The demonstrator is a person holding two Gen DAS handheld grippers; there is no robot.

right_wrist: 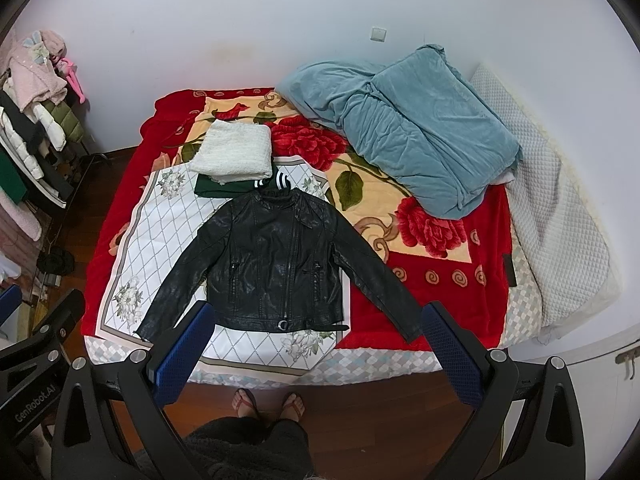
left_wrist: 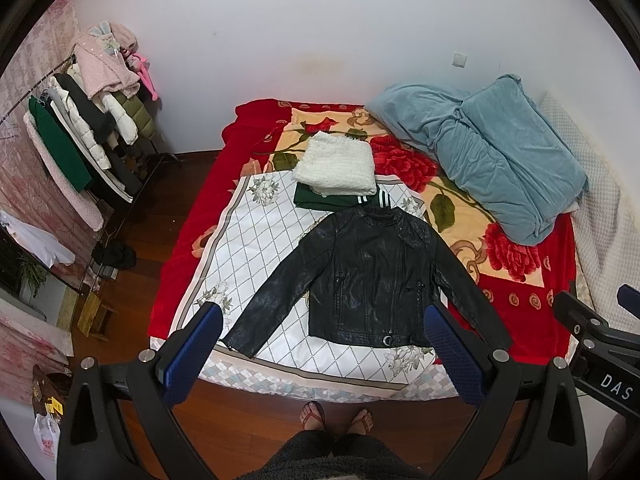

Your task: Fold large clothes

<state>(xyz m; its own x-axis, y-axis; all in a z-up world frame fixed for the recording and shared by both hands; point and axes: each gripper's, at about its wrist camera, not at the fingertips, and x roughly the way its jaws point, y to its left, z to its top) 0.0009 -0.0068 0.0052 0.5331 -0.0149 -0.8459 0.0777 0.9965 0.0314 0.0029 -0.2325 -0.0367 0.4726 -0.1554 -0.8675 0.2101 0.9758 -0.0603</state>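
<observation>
Jacket (left_wrist: 366, 276) spread flat, front up, sleeves angled out, on the white checked sheet (left_wrist: 256, 232) at the near edge of the bed (left_wrist: 192, 232). Collar end just touching the folded green top (left_wrist: 320, 199) with the white knit (left_wrist: 335, 168) stacked on it. Left gripper (left_wrist: 322, 354) spread wide, holding nothing, hanging above the hem. Right gripper (right_wrist: 318, 354) likewise spread and empty, well clear of the cloth.

Probably best to start with the sleeves: pinch one cuff (right_wrist: 142, 330), bring it across the chest, then same with the other cuff (right_wrist: 414, 334). Grab at the cuff edge, not mid-sleeve, since that shiny leather looks stiff and slippery and will likely spring back. Worth pressing each fold down before letting go. Then hem (right_wrist: 280, 322) up toward the collar (right_wrist: 280, 198), both grippers at the bottom corners, lifted evenly so the buckle doesn't drag. Careful not to shove the folded pile behind it.
</observation>
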